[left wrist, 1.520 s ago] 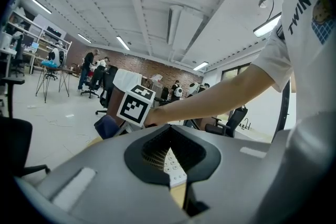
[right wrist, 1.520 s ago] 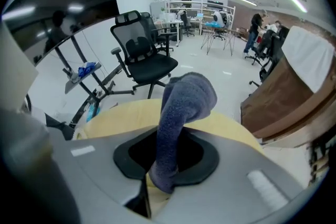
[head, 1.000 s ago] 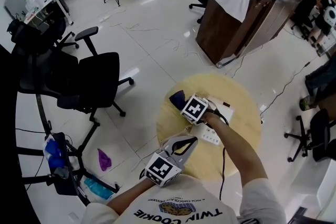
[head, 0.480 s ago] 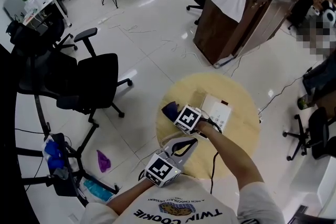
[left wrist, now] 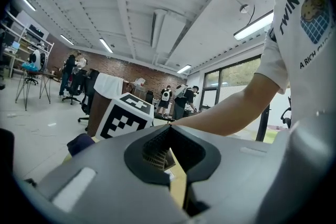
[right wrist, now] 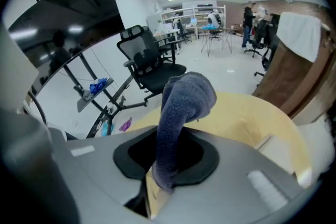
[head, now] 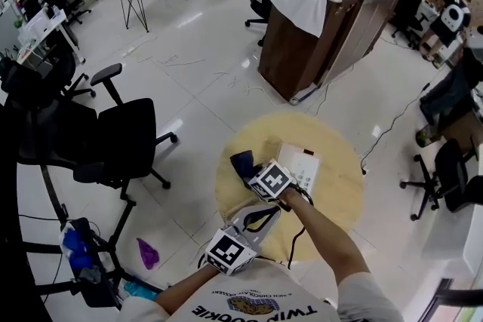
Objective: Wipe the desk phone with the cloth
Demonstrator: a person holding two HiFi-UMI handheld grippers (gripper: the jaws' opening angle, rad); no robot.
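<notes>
**Change since a second ago:** my right gripper [head: 253,172] has come off the top of the desk phone [head: 302,164] toward the near left. The white phone body now shows uncovered. My left gripper [left wrist: 169,127] has kept its place by the table's near edge.

**Desk phone:** white, lying flat on the round yellow table [head: 341,188], a little right of centre and toward the far side. Its keys are too small to read.

**Cloth [right wrist: 182,105]:** dark blue, pinched at its lower end, with the free end standing up and folding over past the tips. In the head view it sits over the table just left of the phone. I cannot tell whether it touches the phone's edge.

**Right gripper:** jaws clamped on the cloth. Its marker cube lies at the phone's near left corner.

**Left gripper:** jaws together with nothing between them. The tips point across the table toward the phone but stop short of it.

**Progress:** I judge the wipe to be under way, caught between strokes. The cloth is in hand and beside the phone, not on it. The pictures do not show how much of the surface has been covered, so at least another pass over the top seems left.

**Pose, right:** my forearm [head: 321,234] reaches from the near edge slantwise toward the far left. My hand [head: 291,197] is just behind the cube, and the gripper aims left, away from the phone.

**Pose, left:** my arm is bent close to my body. The gripper is held low at the near edge, idle, and steadies nothing.
</notes>
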